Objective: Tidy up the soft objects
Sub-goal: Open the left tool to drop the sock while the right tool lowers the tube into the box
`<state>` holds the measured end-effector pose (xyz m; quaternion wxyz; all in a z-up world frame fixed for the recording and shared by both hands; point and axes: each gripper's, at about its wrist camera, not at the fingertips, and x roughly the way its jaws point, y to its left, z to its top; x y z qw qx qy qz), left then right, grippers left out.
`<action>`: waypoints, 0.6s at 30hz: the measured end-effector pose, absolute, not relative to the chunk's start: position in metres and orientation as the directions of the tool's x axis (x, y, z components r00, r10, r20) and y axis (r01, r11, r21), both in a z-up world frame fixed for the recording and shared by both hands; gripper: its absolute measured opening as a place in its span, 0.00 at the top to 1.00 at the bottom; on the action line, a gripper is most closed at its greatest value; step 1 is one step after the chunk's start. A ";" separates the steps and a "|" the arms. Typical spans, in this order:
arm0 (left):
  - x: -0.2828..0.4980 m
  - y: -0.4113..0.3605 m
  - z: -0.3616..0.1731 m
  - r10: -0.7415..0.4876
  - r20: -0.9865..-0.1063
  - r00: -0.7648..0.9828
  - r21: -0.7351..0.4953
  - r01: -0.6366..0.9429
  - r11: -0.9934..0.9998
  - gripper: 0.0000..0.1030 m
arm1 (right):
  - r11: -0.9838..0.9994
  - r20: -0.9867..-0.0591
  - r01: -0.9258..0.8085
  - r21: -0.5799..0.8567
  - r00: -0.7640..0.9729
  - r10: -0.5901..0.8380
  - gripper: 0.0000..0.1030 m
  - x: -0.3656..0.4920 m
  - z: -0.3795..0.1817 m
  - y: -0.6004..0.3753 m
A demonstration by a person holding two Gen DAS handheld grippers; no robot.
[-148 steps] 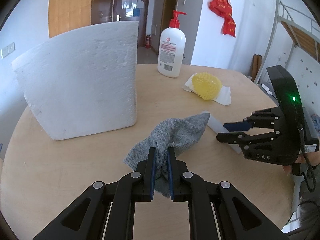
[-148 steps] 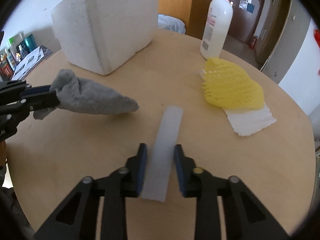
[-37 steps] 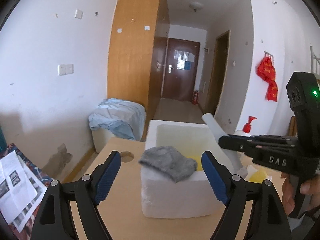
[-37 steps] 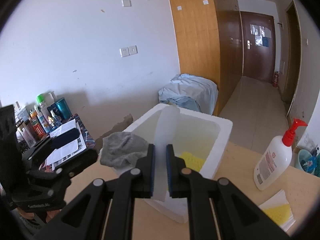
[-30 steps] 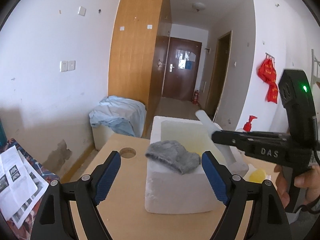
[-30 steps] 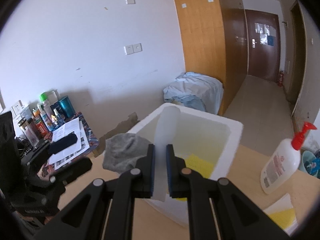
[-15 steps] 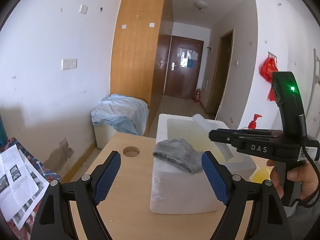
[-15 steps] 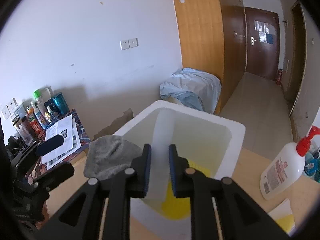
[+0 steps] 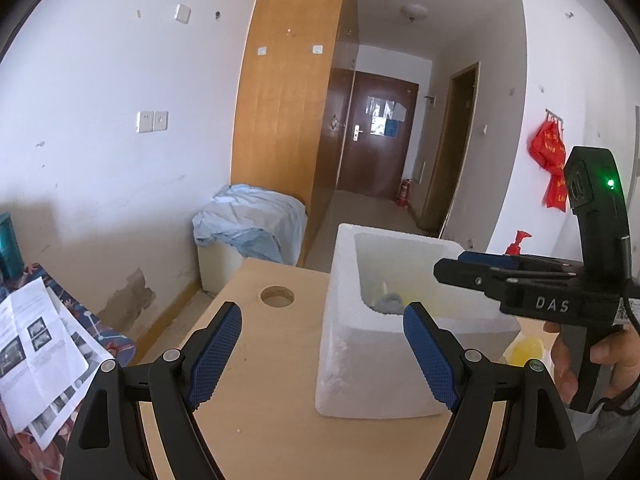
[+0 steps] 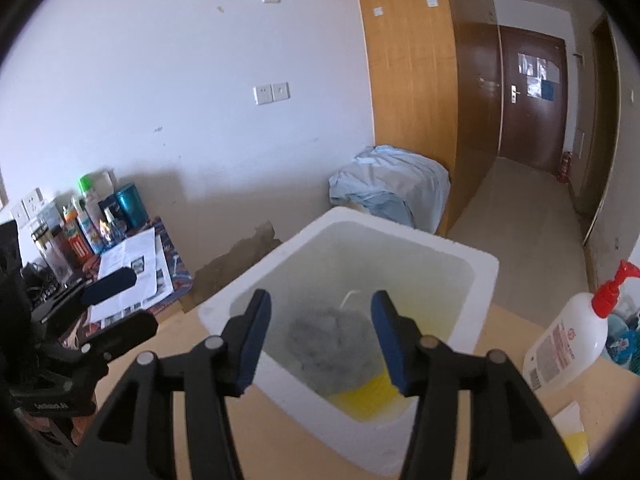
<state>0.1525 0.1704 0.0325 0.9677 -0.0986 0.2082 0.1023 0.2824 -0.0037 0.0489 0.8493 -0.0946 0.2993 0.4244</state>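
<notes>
A white foam box [image 9: 384, 344] [image 10: 478, 280] stands on the wooden table. Inside it lie the grey cloth [image 10: 332, 334] [image 9: 387, 302], a white foam strip [image 10: 349, 295] and a yellow soft item [image 10: 370, 396]. My right gripper [image 10: 320, 336] is open and empty above the box; it also shows in the left wrist view [image 9: 464, 266]. My left gripper [image 9: 322, 354] is open and empty, in front of the box's near left corner. A yellow net item on white paper [image 10: 574, 432] [image 9: 524, 350] lies on the table right of the box.
A white pump bottle with a red top [image 10: 568, 340] [image 9: 516, 240] stands right of the box. The table has a round hole [image 9: 277, 296] left of the box. A side table with papers [image 9: 36, 344] and bottles [image 10: 92, 216] is at the left.
The right gripper has opened and let the foam strip fall into the box. The grey cloth has slid off the box rim down inside. The left gripper stays open.
</notes>
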 end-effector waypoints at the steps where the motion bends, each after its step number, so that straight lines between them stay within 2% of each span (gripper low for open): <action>1: 0.152 0.170 0.033 0.155 -0.423 0.893 -0.149 -0.237 0.960 0.19 | 0.627 -0.589 -0.773 0.091 0.466 0.660 0.45 0.283 0.049 -0.003; 11: 0.152 0.149 0.037 0.113 -0.421 0.900 -0.145 -0.190 0.971 0.19 | 0.663 -0.581 -0.743 0.092 0.500 0.642 0.45 0.265 0.053 -0.027; 18: 0.142 0.127 0.038 0.083 -0.417 0.905 -0.139 -0.154 0.978 0.19 | 0.702 -0.578 -0.704 0.108 0.530 0.621 0.41 0.240 0.051 -0.064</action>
